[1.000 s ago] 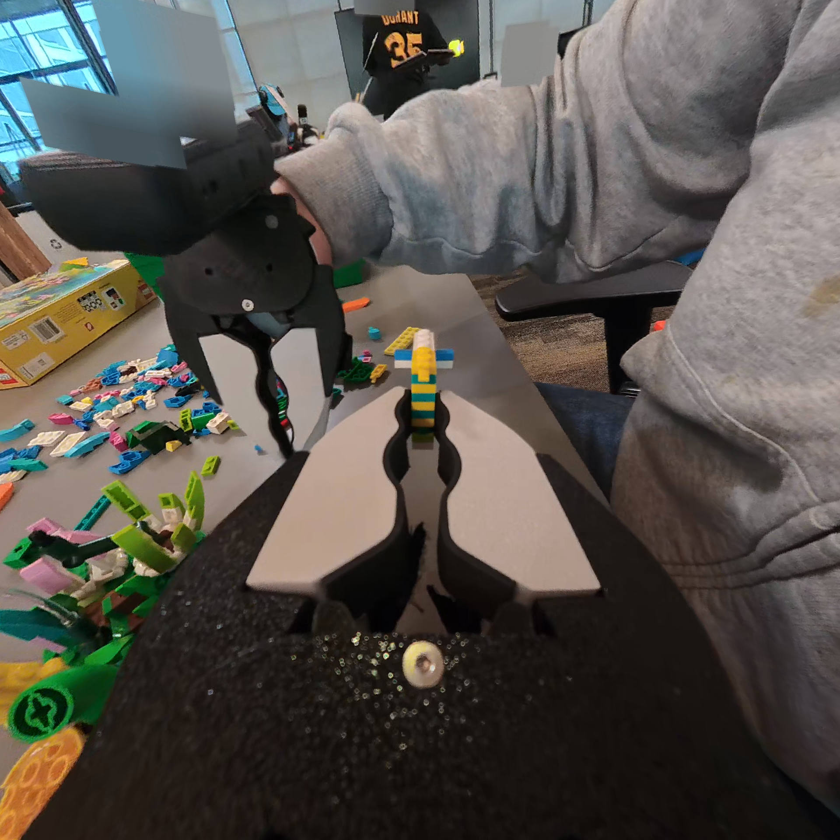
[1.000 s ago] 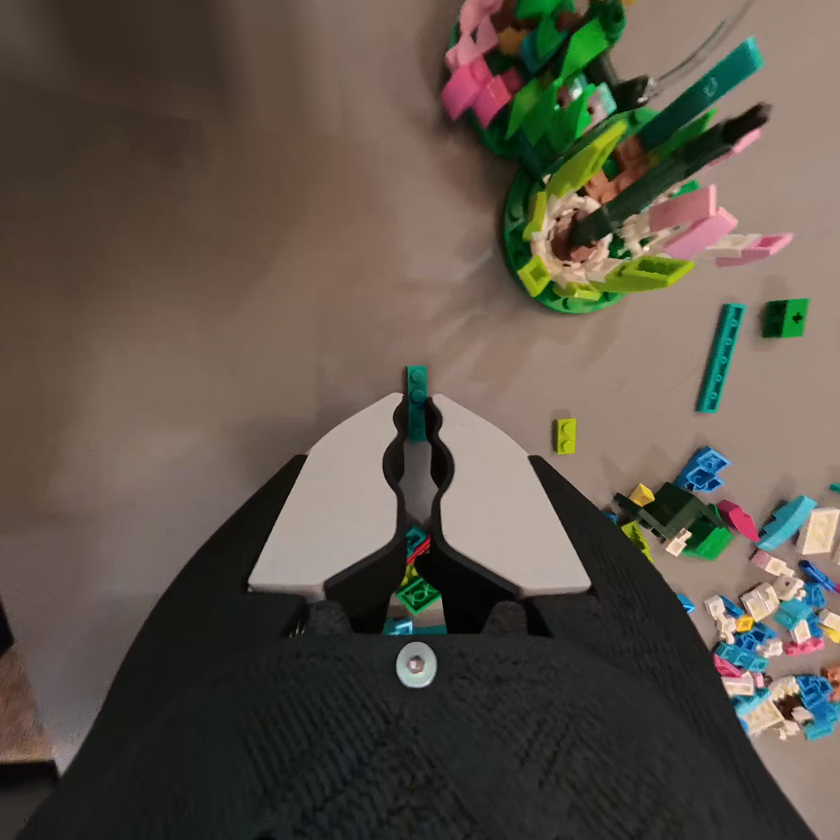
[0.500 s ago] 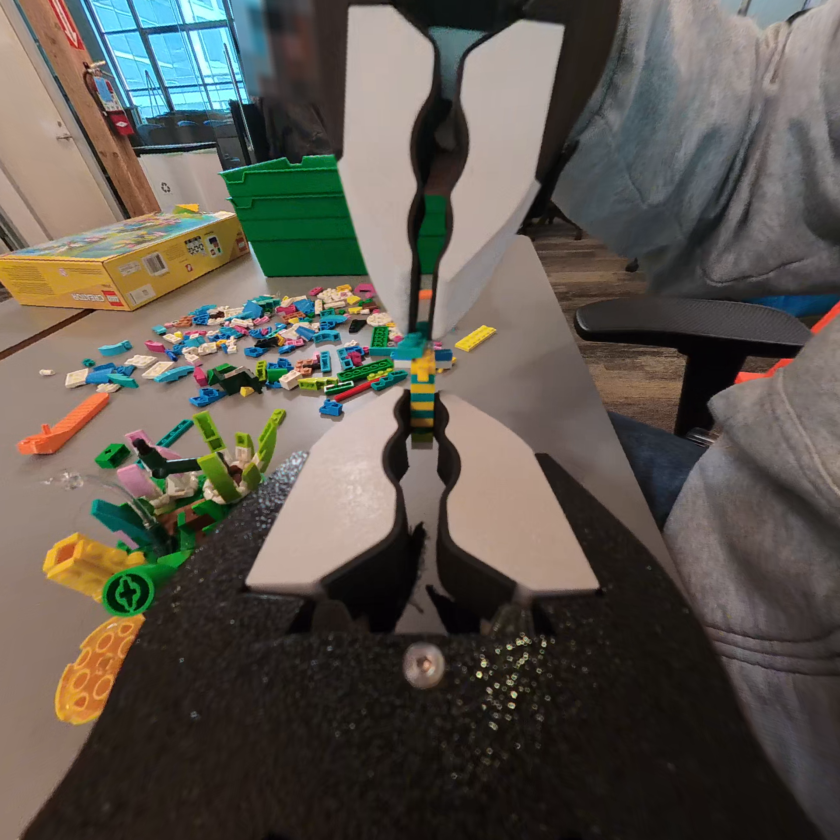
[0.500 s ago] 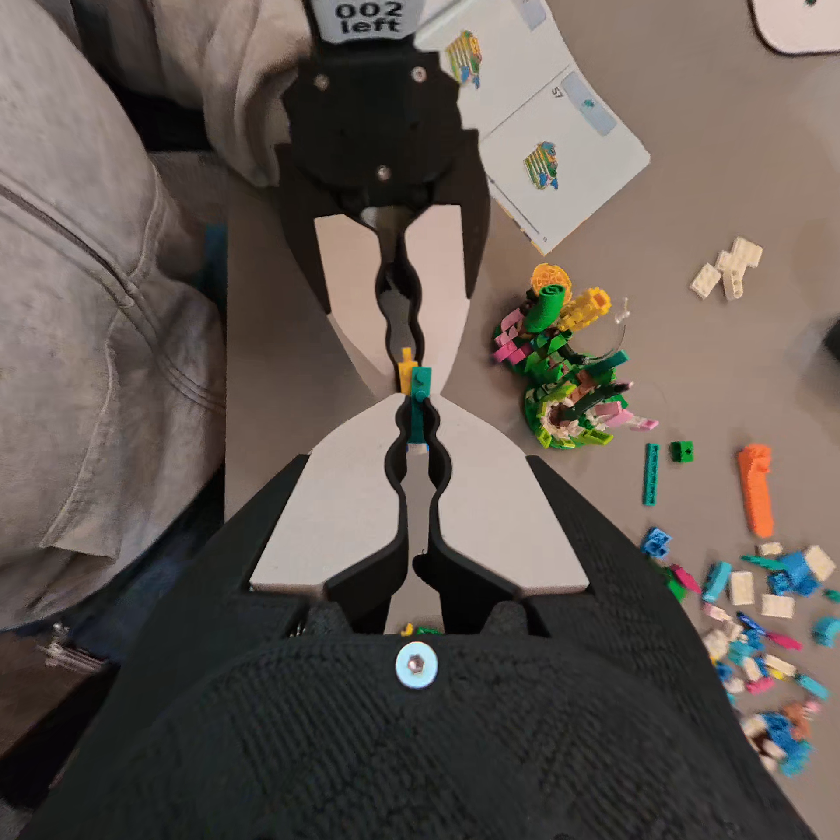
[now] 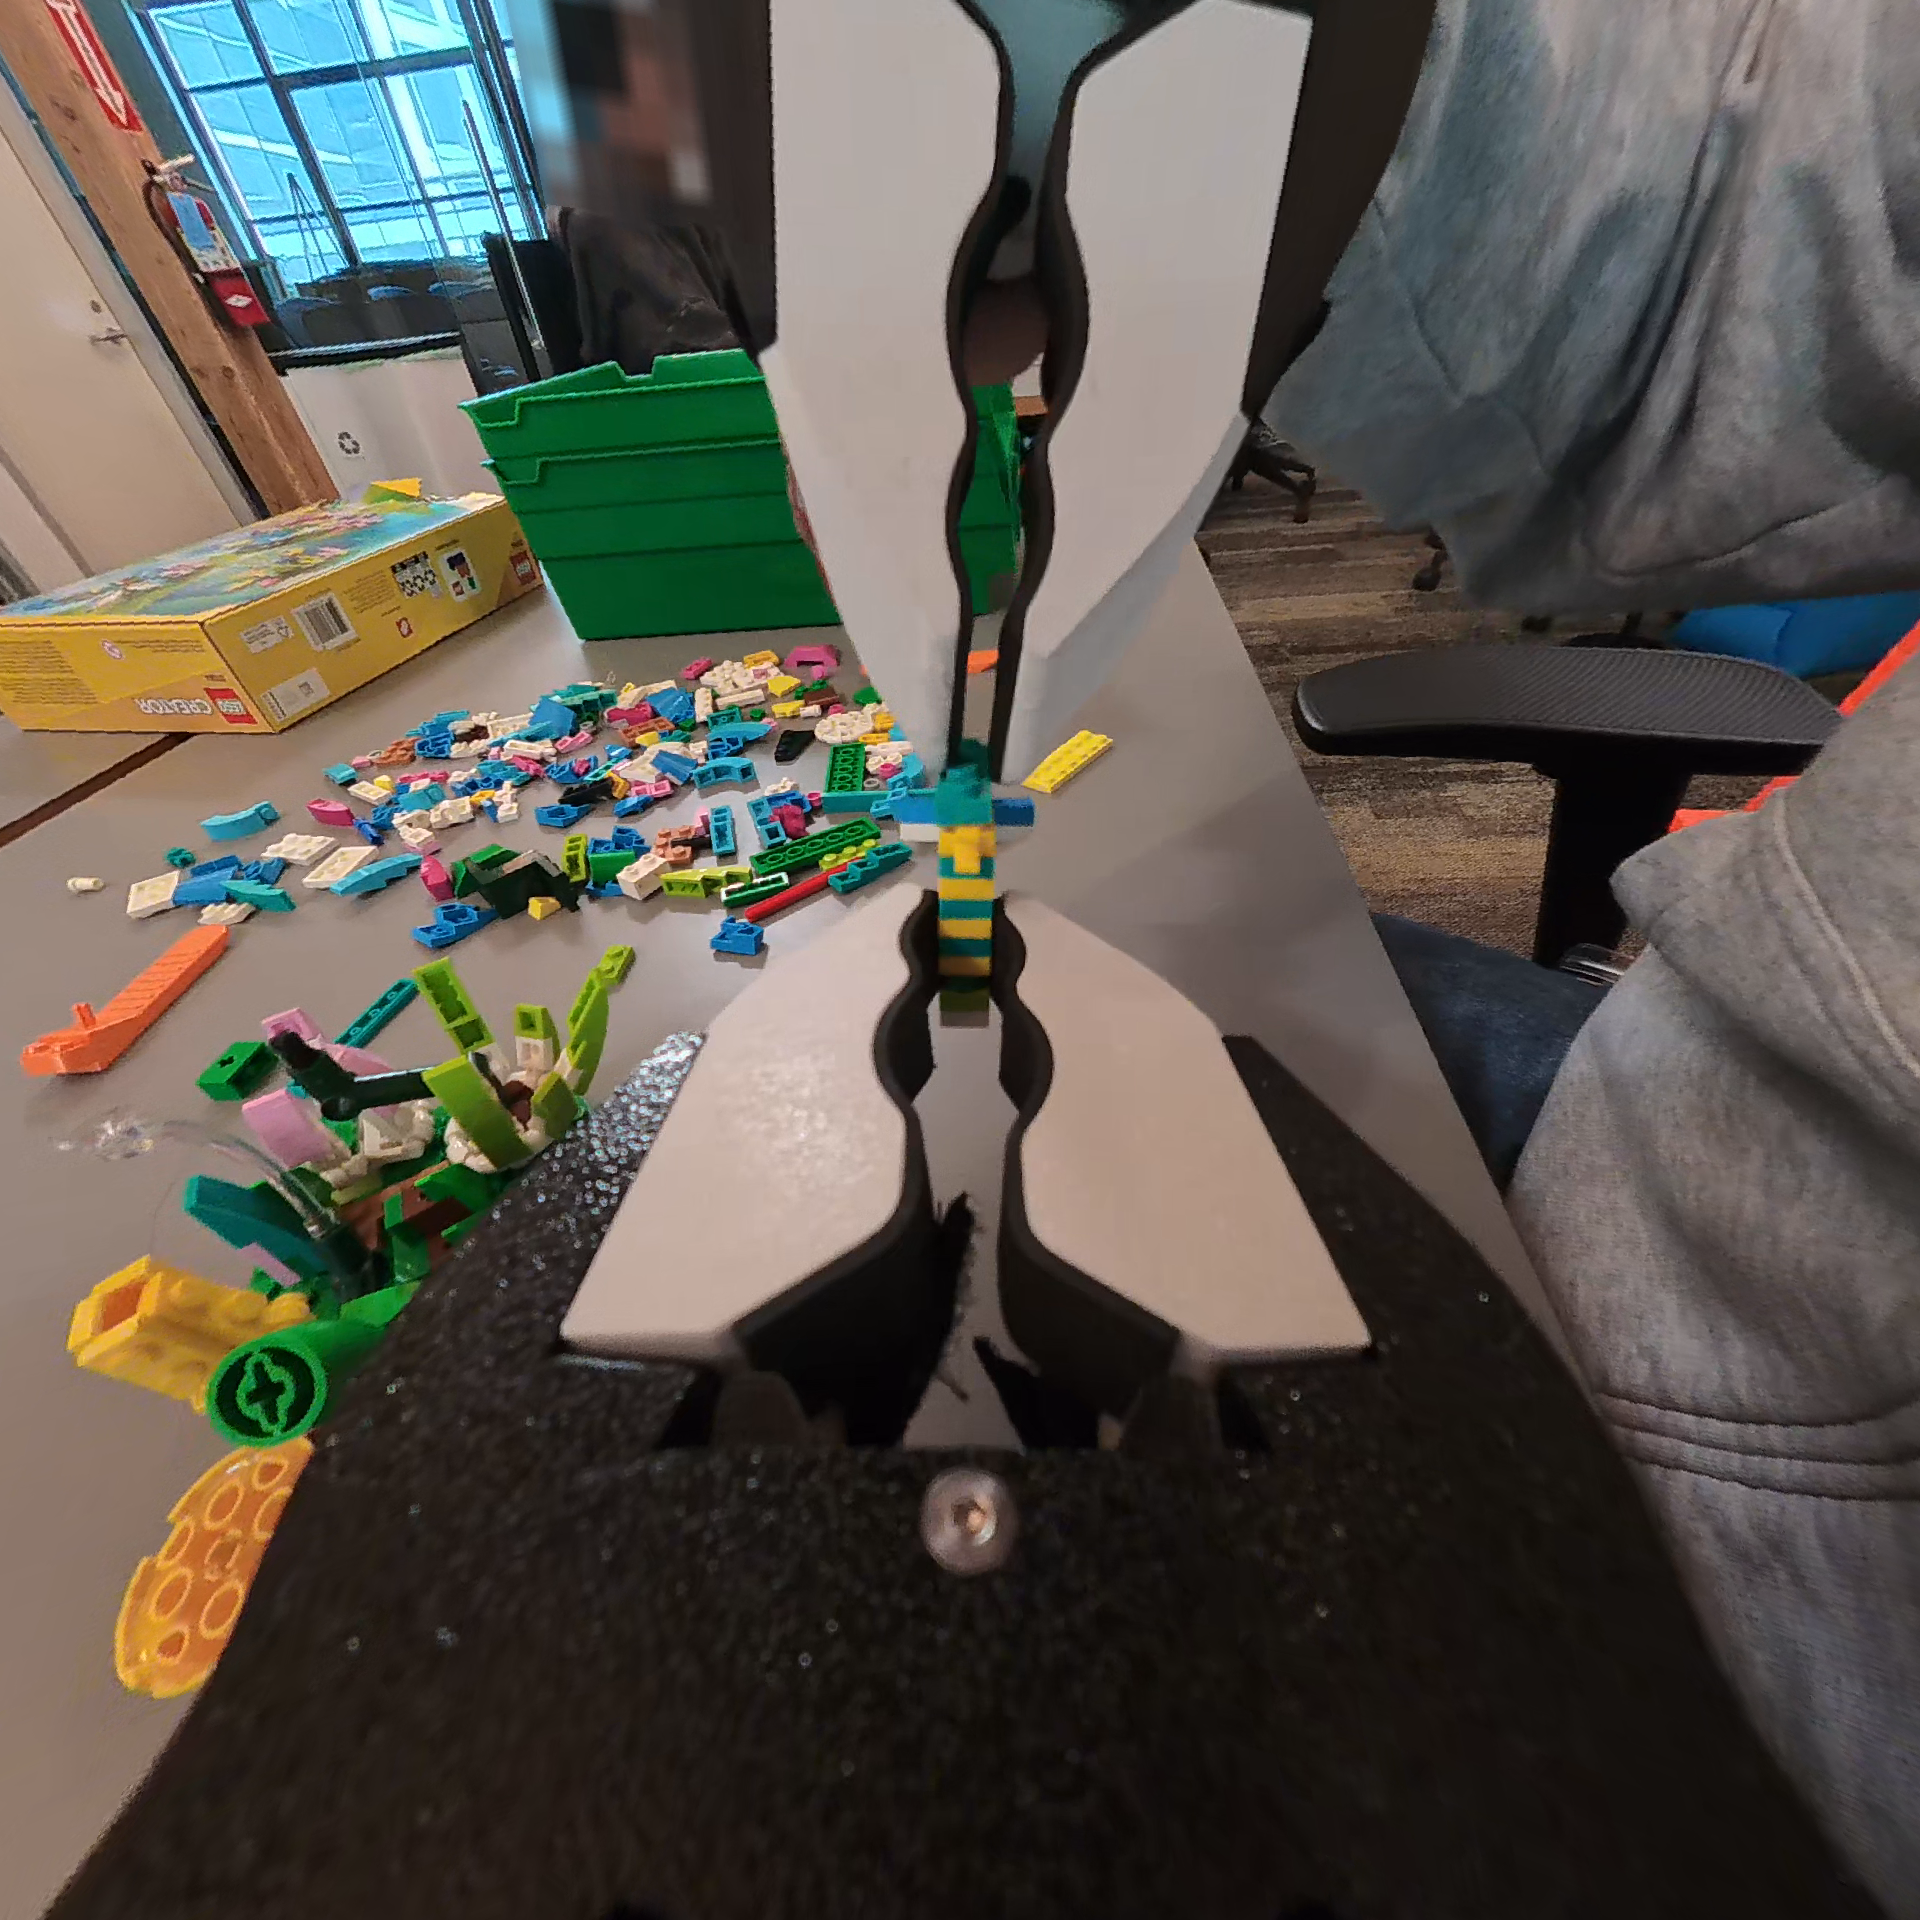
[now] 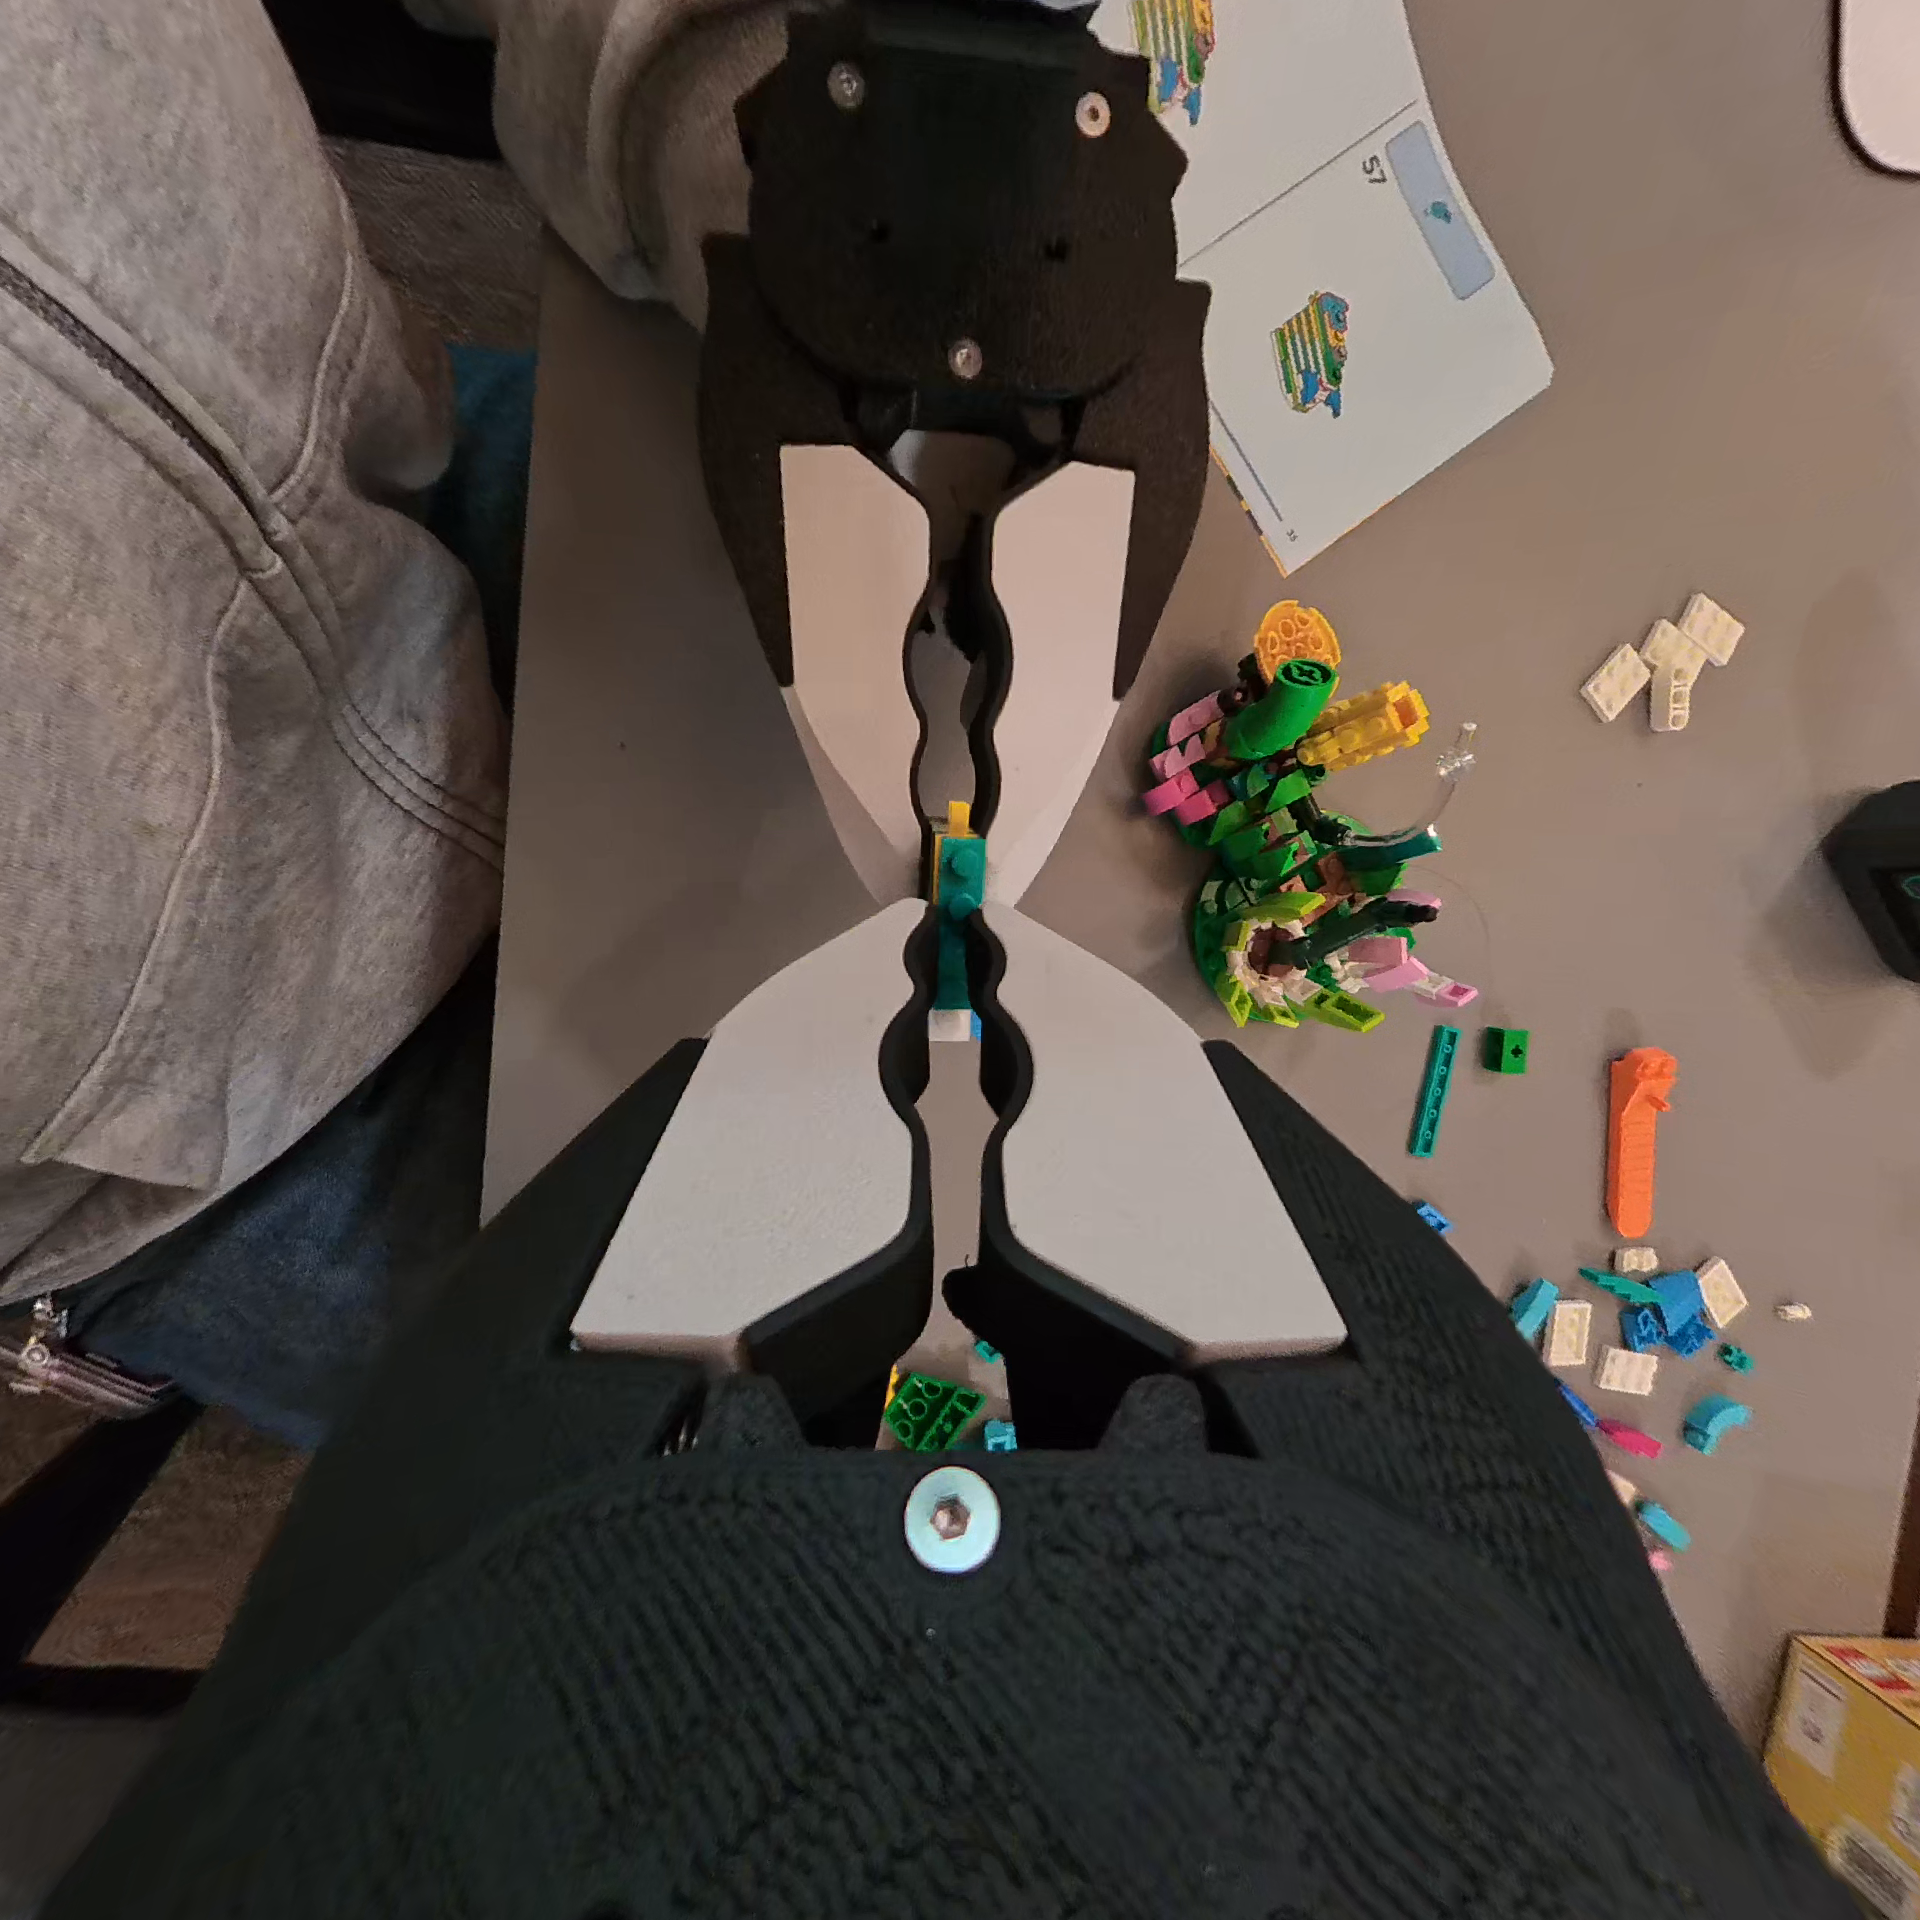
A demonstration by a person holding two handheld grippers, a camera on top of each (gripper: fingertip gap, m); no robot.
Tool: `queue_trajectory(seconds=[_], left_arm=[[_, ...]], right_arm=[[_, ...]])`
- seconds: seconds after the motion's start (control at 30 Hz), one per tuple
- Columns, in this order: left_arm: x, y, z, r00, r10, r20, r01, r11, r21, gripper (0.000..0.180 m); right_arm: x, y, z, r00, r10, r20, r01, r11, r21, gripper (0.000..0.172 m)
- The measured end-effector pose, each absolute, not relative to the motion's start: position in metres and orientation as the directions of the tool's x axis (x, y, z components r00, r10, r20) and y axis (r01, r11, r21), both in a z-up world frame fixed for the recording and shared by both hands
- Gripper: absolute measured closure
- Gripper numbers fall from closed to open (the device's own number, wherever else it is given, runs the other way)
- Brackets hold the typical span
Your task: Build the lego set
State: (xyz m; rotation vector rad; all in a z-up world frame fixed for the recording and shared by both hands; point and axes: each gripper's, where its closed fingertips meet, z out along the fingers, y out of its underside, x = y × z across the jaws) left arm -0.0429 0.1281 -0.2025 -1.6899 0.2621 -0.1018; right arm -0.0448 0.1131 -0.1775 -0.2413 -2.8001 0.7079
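Left claw (image 5: 964,935) clamps striped brick stack (image 5: 966,904); right claw (image 6: 951,940) apparently grips teal plate (image 6: 956,914).

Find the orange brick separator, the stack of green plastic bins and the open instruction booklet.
Orange brick separator (image 6: 1633,1143): right wrist view, middle of its ridged body.
Stack of green plastic bins (image 5: 665,499): left wrist view, front wall.
Open instruction booklet (image 6: 1351,312): right wrist view, white page.
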Motion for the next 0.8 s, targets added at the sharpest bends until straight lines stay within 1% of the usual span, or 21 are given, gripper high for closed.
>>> queue_trajectory(seconds=[0.23,0.6,0.8], left_arm=[[-0.0433,0.1281,-0.2031,0.969,-0.228,-0.093,-0.122,-0.118,-0.986,0.172],[-0.0470,0.1268,-0.2024,0.973,-0.222,-0.067,-0.095,-0.118,-0.988,0.172],[-0.0479,0.1279,-0.2065,0.974,-0.219,-0.057,-0.092,-0.152,-0.984,0.172]], right_arm=[[-0.0445,0.1136,-0.1787,-0.950,0.208,0.233,0.086,0.891,-0.446,0.168],[-0.0497,0.1124,-0.1778,-0.909,0.227,0.349,0.082,0.920,-0.383,0.168],[-0.0510,0.1139,-0.1812,-0.904,0.189,0.384,0.065,0.947,-0.314,0.168]])
